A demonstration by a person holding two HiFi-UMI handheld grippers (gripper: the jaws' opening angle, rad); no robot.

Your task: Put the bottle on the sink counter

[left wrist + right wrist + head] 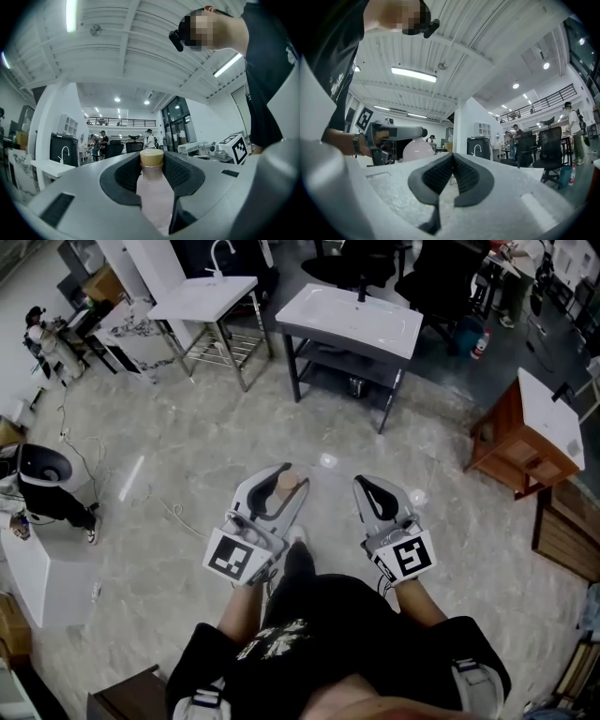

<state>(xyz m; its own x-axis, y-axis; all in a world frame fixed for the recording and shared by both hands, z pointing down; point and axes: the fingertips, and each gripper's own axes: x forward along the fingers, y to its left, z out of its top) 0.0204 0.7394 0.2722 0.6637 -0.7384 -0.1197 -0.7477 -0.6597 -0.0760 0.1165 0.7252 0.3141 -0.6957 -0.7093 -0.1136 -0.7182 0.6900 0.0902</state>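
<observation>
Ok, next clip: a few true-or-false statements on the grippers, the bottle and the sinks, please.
The left gripper holds the bottle between its jaws. True.
The right gripper grips something too. False: its jaws are closed together on nothing.
The bottle already stands on a sink counter. False: it is carried above the floor, with the dark-framed sink counter some way ahead.
The bottle's cap is tan. True.
</observation>
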